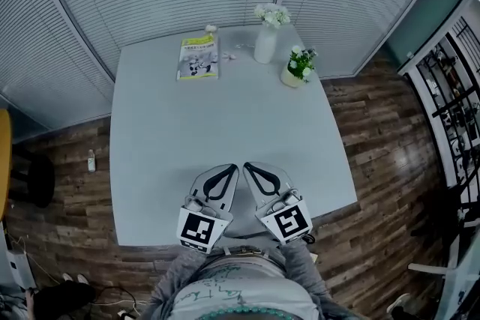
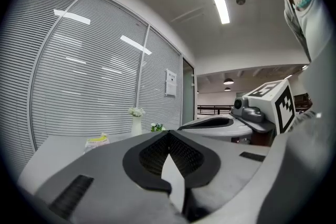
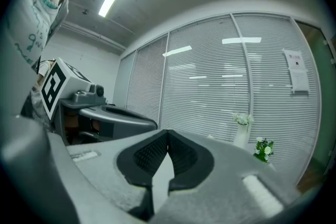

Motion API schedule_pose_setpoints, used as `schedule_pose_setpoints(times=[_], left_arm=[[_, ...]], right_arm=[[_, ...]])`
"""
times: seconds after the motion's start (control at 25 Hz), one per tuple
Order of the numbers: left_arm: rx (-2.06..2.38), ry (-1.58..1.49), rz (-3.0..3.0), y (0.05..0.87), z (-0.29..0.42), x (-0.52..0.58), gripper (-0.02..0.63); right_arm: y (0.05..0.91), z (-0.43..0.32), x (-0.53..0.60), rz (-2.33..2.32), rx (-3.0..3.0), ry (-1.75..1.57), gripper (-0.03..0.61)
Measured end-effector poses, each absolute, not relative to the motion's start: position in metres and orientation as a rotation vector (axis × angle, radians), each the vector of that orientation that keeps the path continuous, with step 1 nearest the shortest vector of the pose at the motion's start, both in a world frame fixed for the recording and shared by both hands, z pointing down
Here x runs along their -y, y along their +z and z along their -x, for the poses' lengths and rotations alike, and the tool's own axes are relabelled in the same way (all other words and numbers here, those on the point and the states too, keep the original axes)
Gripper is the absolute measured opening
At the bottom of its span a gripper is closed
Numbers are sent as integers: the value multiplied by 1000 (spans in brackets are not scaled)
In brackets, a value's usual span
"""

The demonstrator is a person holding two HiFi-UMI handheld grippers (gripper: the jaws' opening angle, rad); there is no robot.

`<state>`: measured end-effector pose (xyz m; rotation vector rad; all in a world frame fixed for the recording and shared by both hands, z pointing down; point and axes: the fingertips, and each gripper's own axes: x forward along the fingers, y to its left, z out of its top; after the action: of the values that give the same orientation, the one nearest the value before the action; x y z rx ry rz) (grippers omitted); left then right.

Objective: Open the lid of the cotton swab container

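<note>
Both grippers rest side by side on the near edge of the pale grey table (image 1: 225, 124), in front of the person's body. The left gripper (image 1: 232, 167) is shut with nothing between its jaws, and so is the right gripper (image 1: 247, 165). Their tips nearly touch. At the table's far side lies a flat yellow-green printed pack (image 1: 199, 57), which shows small in the left gripper view (image 2: 98, 139). I cannot pick out a cotton swab container for certain. In its own view the left gripper (image 2: 168, 132) points across the table; the right gripper (image 3: 168, 131) does the same.
A white vase with flowers (image 1: 266, 40) and a small potted plant (image 1: 298, 68) stand at the far right of the table. Small white bits (image 1: 229, 55) lie beside the pack. Slatted blinds run behind the table, and wooden floor surrounds it.
</note>
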<state>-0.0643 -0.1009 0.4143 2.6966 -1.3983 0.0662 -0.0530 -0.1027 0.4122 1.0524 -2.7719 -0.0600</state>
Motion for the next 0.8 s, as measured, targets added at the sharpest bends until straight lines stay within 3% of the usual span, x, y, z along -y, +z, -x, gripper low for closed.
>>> schedule_pose_setpoints(times=[0.8], left_arm=[[1322,284,-2613,498,64,100,-2]], right_arm=[[499,41,103,-877,2626,-46,2]])
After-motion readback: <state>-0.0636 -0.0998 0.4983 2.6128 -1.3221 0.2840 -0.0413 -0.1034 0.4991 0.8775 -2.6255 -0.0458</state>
